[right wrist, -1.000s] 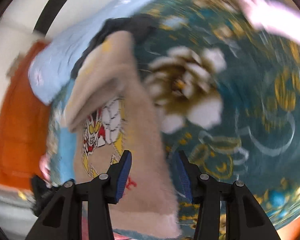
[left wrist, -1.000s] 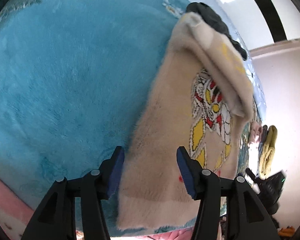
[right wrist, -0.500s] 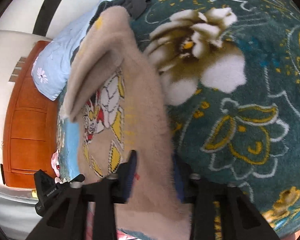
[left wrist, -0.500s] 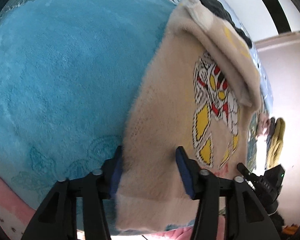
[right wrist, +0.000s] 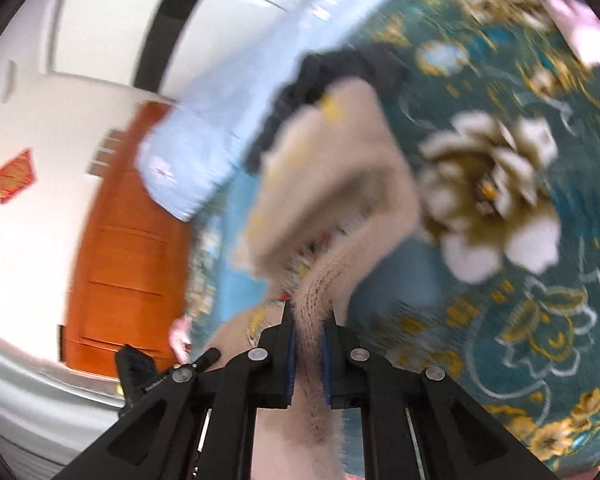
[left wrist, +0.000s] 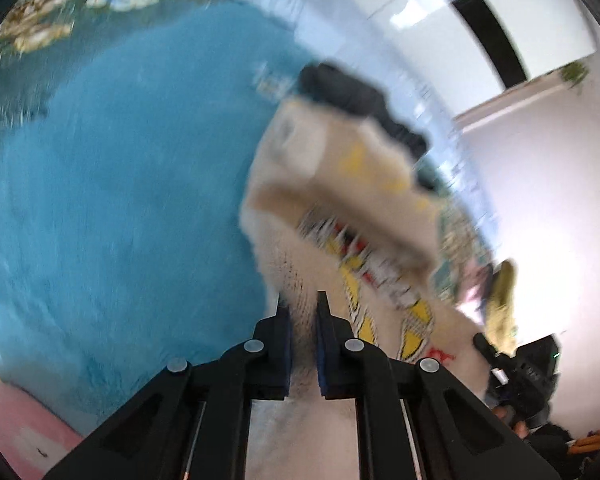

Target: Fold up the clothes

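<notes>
A beige fuzzy sweater with a yellow, red and white print lies on the bed, its far end folded over. It also shows in the right wrist view. My left gripper is shut on the sweater's near hem at its left side and lifts it. My right gripper is shut on the near hem at its right side; the knit is bunched between the blue pads. Both views are blurred by motion.
A blue plush blanket covers the bed on the left, a teal floral one on the right. A black garment lies beyond the sweater. A light blue pillow and an orange wooden cabinet stand at the left.
Both grippers were open around the sweater's near hem; they have closed on it and raised it off the blanket.
</notes>
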`<state>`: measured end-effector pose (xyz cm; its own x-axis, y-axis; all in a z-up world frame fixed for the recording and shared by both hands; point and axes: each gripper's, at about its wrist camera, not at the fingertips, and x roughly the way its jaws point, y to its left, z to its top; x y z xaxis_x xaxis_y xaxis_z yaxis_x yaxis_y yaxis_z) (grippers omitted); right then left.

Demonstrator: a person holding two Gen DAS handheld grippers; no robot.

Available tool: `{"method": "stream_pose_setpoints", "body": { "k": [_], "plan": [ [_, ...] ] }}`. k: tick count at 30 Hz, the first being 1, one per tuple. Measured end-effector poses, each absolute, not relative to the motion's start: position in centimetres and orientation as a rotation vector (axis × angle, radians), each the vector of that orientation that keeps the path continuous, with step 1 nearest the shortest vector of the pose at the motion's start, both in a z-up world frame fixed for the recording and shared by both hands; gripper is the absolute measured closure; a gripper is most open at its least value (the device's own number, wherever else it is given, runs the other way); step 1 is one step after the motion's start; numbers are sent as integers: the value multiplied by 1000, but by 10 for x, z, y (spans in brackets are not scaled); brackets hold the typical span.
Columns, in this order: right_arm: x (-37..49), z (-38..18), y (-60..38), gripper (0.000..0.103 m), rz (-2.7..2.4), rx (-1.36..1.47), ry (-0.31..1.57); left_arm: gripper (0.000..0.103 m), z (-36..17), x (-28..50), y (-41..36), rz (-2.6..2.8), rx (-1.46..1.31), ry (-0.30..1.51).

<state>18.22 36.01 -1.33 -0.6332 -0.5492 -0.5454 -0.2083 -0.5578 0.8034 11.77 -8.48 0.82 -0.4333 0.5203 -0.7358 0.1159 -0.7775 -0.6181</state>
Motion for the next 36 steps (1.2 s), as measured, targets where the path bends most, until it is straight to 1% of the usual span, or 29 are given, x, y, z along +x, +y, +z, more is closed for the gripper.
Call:
{"method": "stream_pose_setpoints", "body": {
  "k": [2, 5, 10, 13, 15, 20, 25, 27, 30, 33, 35, 36],
  "plan": [
    [185, 1, 359, 92, -2284, 1160, -1343, 93, 27, 122, -91, 2304, -1456, -854],
    [197, 16, 352, 92, -2262, 1122, -1322, 94, 36, 138, -91, 2258, -1448, -816],
    [225, 40, 351, 92, -2213, 1018, -1292, 94, 49, 147, -108, 2142, -1398, -939],
    [214, 40, 362, 92, -2238, 1042, -1319, 93, 43, 128, -112, 2112, -1422, -1050],
    [199, 24, 367, 92, -2223, 1092, -1396, 93, 29, 109, -104, 2086, -1467, -1132],
    [166, -14, 377, 92, -2178, 1168, -1564, 93, -27, 79, -111, 1914, -1579, -1422],
    [142, -38, 395, 92, -2133, 1182, -1727, 93, -51, 51, -114, 1838, -1529, -1644],
    [132, -45, 402, 90, -2130, 1187, -1782, 92, -56, 40, -117, 1818, -1488, -1730],
    [119, -61, 413, 89, -2125, 1192, -1873, 85, -69, 23, -122, 1801, -1445, -1855],
    [109, -79, 420, 88, -2103, 1178, -1975, 81, -79, 17, -127, 1812, -1453, -1886],
    [105, -89, 426, 86, -2104, 1152, -2033, 81, -82, 21, -133, 1832, -1460, -1881],
    [104, -92, 430, 86, -2103, 1139, -2060, 80, -83, 25, -136, 1861, -1481, -1847]
  ]
}}
